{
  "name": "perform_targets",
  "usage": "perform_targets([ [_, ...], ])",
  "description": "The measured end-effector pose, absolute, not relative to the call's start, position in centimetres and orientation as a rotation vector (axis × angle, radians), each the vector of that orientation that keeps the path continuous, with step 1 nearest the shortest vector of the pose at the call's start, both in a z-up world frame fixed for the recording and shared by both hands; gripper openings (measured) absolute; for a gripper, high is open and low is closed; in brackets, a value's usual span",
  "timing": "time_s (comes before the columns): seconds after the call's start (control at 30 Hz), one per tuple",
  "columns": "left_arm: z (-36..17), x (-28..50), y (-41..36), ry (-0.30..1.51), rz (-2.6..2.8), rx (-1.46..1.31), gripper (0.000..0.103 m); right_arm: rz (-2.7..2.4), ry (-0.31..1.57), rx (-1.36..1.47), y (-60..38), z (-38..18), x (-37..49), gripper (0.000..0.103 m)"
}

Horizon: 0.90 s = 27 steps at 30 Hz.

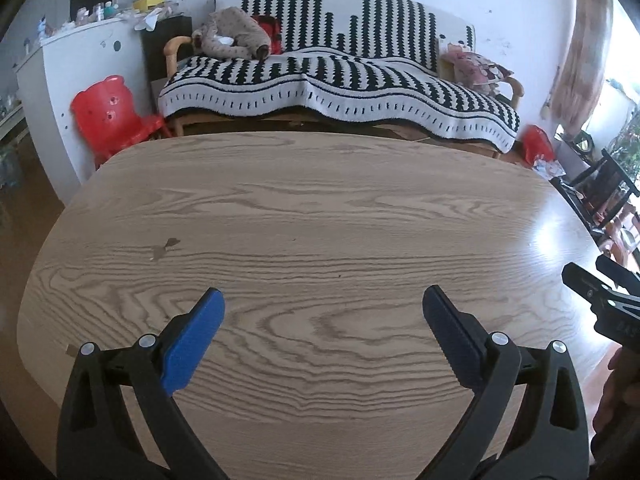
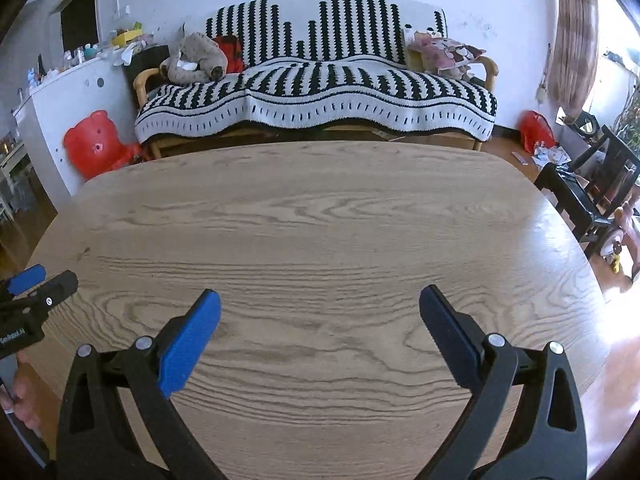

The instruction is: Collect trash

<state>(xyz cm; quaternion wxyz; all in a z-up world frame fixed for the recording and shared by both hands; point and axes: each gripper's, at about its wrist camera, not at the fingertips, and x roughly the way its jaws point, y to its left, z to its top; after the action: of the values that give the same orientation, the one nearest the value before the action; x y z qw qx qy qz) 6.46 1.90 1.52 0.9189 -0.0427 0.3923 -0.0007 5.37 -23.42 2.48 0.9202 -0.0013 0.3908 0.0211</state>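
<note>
Left gripper: over the near half of the desk, jaws wide, holding nothing.
Right gripper: beside it on the right, jaws wide, holding nothing.
Desk: bare wood with rounded corners; small dark stain left of centre.
Far edge: sofa just beyond it.
Left edge: red chair near the far corner.
Right edge: black chair close by.
Trash: none shows on the desk; paper scraps and red bag on the floor, far right.
</note>
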Motion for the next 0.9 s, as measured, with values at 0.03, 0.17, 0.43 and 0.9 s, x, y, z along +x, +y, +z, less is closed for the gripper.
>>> perform_targets([
  [0.03, 1.5, 6.3, 1.9, 0.807, 0.0, -0.089, 0.096, 0.042, 0.804, -0.003, -23.4, 2.4, 5.3, 0.096],
  [0.17, 1.4, 6.1, 2.2, 0.805, 0.005, -0.084, 0.096, 0.041, 0.803, 0.004, -23.4, 2.5, 4.7, 0.096],
  [0.43, 1.3, 5.8, 2.6, 0.815, 0.016, -0.093, 0.096, 0.046, 0.81, -0.008, -23.3, 2.4, 4.2, 0.096],
  [0.9, 0.9, 5.8, 2.1, 0.827, 0.01, -0.073, 0.096, 0.053, 0.813, -0.002, -23.7, 2.5, 4.2, 0.096],
])
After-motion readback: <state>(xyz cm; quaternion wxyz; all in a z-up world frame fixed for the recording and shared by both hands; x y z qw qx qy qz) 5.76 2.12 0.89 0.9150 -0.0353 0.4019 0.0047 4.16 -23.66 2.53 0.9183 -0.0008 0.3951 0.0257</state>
